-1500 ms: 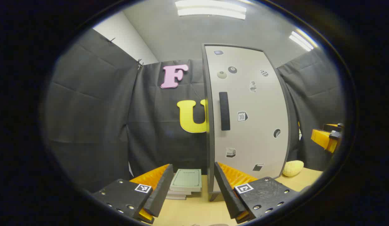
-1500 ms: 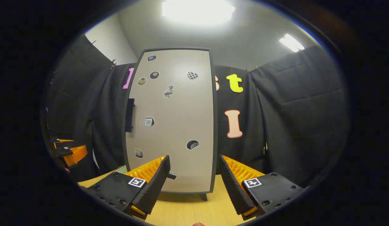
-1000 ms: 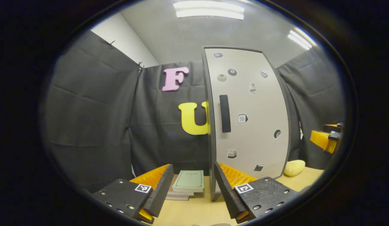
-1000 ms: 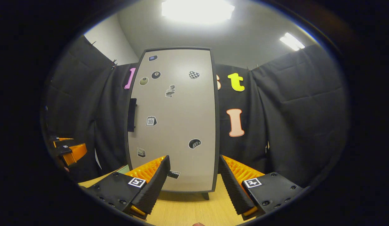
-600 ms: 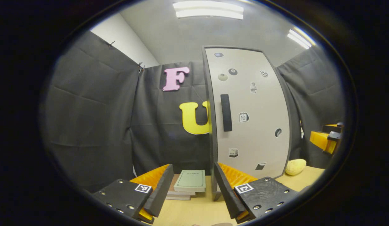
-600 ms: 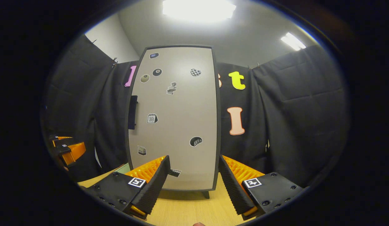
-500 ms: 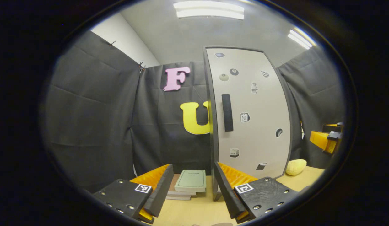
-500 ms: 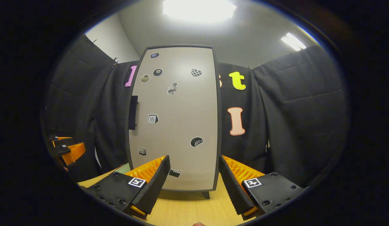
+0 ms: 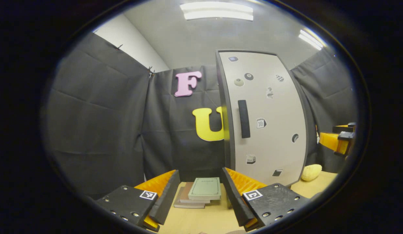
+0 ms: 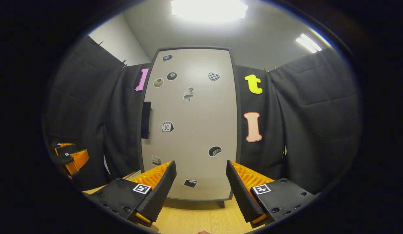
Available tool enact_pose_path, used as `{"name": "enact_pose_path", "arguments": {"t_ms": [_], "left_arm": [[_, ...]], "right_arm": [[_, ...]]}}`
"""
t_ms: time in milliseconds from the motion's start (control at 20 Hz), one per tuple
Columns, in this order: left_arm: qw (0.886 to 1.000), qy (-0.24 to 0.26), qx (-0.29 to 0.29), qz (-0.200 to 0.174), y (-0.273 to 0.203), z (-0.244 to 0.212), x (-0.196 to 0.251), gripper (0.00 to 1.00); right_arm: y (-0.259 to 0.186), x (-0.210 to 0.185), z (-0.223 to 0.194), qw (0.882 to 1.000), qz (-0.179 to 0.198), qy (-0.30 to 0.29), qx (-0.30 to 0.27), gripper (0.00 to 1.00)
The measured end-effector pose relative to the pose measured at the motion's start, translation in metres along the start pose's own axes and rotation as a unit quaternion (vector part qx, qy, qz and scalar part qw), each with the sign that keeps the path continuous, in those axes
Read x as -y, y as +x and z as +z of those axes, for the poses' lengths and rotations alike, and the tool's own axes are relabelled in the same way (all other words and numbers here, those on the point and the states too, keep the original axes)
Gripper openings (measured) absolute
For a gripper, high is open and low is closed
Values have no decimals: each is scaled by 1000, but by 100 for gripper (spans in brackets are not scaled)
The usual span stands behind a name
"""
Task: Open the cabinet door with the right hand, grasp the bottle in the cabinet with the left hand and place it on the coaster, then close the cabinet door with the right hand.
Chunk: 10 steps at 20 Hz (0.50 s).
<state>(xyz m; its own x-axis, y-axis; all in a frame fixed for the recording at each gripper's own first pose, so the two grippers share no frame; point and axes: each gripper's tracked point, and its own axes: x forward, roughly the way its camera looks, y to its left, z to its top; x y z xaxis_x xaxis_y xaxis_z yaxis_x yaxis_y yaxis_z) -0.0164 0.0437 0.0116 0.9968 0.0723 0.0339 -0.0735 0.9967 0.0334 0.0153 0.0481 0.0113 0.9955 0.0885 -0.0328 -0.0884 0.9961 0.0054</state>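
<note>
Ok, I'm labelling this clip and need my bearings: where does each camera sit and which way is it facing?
Left gripper view: rides on the left claw, open, facing the tall grey cabinet door from its black bar handle side; stacked notebooks lie ahead.
Right gripper view: rides on the right claw, open, facing the door almost square-on.
Shared: door, handle, light wooden table; each view catches the other claw at its edge.

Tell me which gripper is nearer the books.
Left. The left gripper points straight at the books, which lie just ahead between its fingers. The right gripper faces the cabinet door, with the books off to its left.
</note>
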Motion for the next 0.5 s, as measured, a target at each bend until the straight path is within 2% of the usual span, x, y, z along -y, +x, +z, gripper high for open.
{"name": "enact_pose_path", "arguments": {"t_ms": [500], "left_arm": [[999, 19, 4, 50, -23, 0, -60, 78]], "right_arm": [[29, -62, 39, 998, 65, 12, 8, 96]]}}
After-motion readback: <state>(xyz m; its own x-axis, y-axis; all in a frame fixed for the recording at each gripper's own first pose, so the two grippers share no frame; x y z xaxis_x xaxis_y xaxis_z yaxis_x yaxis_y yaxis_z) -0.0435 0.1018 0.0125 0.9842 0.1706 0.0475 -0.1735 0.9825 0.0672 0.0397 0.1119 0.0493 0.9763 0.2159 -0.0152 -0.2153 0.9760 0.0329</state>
